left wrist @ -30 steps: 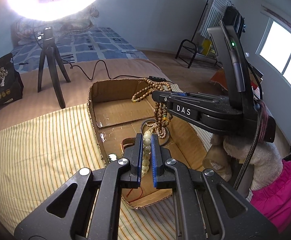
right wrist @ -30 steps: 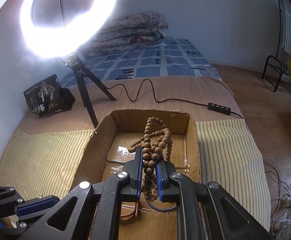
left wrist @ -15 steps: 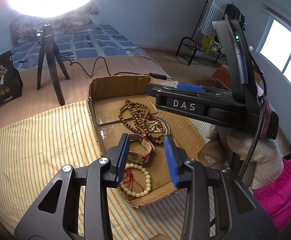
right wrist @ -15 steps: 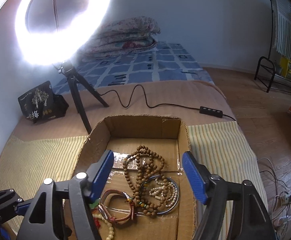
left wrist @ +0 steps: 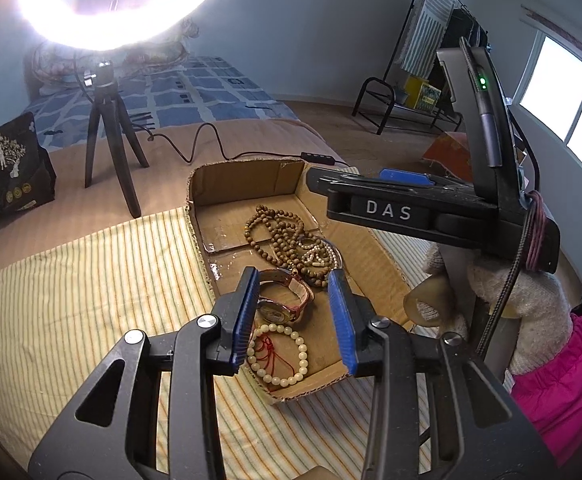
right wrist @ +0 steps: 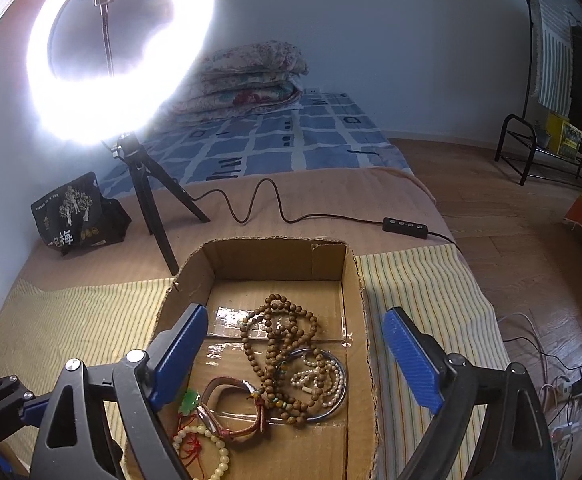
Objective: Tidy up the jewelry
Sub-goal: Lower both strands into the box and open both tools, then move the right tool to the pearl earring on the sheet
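Both grippers, left (left wrist: 295,316) and right (right wrist: 295,360), spread empty above the box (right wrist: 361,300); withdrawal should clear the beads (right wrist: 279,344) at its centre.

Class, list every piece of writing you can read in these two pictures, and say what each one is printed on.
"DAS": white letters on the side of the right gripper, seen from the left wrist view.
"梅": large white character on the black bag beside the tripod; also visible on it in the right wrist view.
The character before "梅" and the bag's small print and gold seals: too small to read.
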`<action>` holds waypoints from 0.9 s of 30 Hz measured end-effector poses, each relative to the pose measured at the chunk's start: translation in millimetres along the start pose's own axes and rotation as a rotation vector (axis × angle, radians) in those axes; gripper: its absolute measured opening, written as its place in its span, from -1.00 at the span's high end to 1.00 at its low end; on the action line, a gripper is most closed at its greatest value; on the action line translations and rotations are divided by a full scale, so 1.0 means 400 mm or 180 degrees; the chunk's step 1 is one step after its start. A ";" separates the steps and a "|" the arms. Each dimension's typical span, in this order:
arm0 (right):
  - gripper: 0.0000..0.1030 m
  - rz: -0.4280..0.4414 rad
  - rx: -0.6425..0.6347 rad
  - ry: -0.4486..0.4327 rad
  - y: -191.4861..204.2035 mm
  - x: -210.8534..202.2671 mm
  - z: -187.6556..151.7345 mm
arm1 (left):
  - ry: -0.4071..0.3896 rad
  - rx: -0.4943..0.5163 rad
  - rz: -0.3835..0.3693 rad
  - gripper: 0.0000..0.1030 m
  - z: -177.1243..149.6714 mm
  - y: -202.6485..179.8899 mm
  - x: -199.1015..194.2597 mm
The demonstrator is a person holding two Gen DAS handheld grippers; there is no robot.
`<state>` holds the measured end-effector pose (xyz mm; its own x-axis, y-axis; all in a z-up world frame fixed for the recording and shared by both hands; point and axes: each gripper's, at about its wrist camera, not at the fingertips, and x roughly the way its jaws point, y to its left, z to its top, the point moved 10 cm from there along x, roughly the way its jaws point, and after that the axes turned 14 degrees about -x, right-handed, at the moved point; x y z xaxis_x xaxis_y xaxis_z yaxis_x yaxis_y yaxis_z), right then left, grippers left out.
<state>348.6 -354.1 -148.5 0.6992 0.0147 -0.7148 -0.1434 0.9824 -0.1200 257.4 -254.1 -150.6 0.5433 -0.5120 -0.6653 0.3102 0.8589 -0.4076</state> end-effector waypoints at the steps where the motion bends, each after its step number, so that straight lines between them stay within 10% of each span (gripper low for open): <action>1: -0.78 0.0000 0.0001 -0.0009 0.002 -0.006 0.001 | -0.0014 0.0012 0.0004 0.31 0.000 0.001 -0.008; 27: -0.99 -0.0021 -0.0068 -0.0335 0.099 -0.148 0.019 | -0.0197 0.0071 0.0202 0.10 -0.017 0.154 -0.175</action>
<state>306.7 -314.6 -105.7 0.7697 0.0289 -0.6378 -0.1528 0.9783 -0.1400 232.9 -165.4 -133.3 0.6095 -0.4551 -0.6492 0.2904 0.8901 -0.3513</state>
